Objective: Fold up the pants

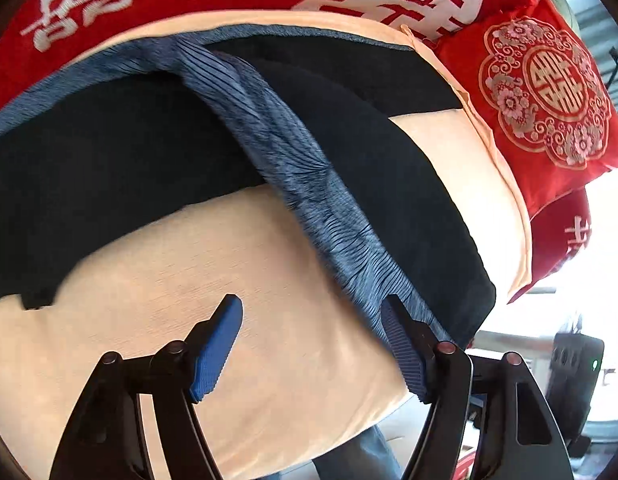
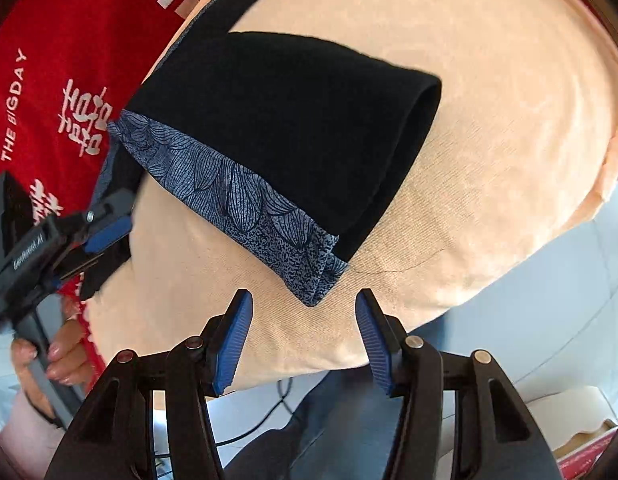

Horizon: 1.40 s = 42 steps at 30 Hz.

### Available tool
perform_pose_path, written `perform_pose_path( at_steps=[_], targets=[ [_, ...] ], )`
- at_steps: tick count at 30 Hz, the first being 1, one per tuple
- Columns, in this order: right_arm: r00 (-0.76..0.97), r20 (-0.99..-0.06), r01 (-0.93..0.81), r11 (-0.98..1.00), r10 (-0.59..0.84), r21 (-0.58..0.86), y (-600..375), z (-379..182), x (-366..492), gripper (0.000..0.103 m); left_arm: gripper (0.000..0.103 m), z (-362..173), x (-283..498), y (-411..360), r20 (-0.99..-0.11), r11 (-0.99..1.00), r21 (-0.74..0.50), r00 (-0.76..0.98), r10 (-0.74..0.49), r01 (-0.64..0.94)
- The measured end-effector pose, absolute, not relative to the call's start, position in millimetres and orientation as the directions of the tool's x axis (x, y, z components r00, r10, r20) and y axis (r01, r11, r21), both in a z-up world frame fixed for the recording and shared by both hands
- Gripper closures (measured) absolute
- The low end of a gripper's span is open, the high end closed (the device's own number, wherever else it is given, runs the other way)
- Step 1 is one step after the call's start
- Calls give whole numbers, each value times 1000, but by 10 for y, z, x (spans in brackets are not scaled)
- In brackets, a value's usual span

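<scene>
Black pants with a blue leaf-print band lie spread on a peach bedsheet. In the right wrist view a black pant leg with the printed band lies in front of me, its corner near my fingers. My left gripper is open, its right fingertip beside the band's near end. My right gripper is open and empty, just short of the band's corner. The left gripper also shows in the right wrist view, at the pants' left edge.
Red cushions with white characters line the far side of the bed. A red cover lies on the left. The bed's near edge drops to a pale floor with a cable.
</scene>
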State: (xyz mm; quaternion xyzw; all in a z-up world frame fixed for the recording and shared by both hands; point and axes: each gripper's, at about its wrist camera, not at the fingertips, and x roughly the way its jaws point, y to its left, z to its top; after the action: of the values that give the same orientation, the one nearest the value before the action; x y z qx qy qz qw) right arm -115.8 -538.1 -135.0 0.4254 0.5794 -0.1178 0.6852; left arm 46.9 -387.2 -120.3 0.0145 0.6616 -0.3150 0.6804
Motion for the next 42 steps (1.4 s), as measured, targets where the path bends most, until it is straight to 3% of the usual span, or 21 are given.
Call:
perform_pose_path(
  at_steps=[9,11,12,13,15,17,18,26,34,42],
  targets=[
    [363,-811,565,584,458,583,-5537,-1499,-1057,46,30,-1447,435,-4280,-923,821,-372,-78,-376,433],
    [366,-799,553,578,477,600,-5559,-1518,-1038,51,30,-1449,441,-4341,-923,817,-371,-77,-378,441],
    [364,-792,550,573,490,607,-5571,-1530,-1033,62,31,-1453,445,-4355,-923,820,-372,-82,-375,434],
    [352,-786,552,565,509,613,-5581,-1548,-1022,82,35,-1446,443,-4345,-922,822,-377,-88,-377,427],
    [343,-775,548,557,531,624,-5585,-1549,-985,100,81,-1469,446,-4387,-922,821,-384,-117,-370,423],
    [350,-763,534,553,544,640,-5615,-1491,-978,100,85,-1468,463,-4417,-916,826,-398,-131,-379,400],
    [355,-751,525,546,556,653,-5639,-1439,-963,100,95,-1434,471,-4396,-911,825,-410,-130,-392,389],
    [471,-678,448,510,564,735,-6252,-792,-634,100,95,-885,772,-4551,-871,801,-475,-63,-488,365],
    [533,-676,322,617,509,718,-7225,-199,338,100,95,-676,1511,-5169,-848,793,-485,24,-530,369],
    [444,-742,253,724,502,642,-7885,-388,1602,100,95,-917,2161,-5669,-894,847,-386,79,-441,365]
  ],
)
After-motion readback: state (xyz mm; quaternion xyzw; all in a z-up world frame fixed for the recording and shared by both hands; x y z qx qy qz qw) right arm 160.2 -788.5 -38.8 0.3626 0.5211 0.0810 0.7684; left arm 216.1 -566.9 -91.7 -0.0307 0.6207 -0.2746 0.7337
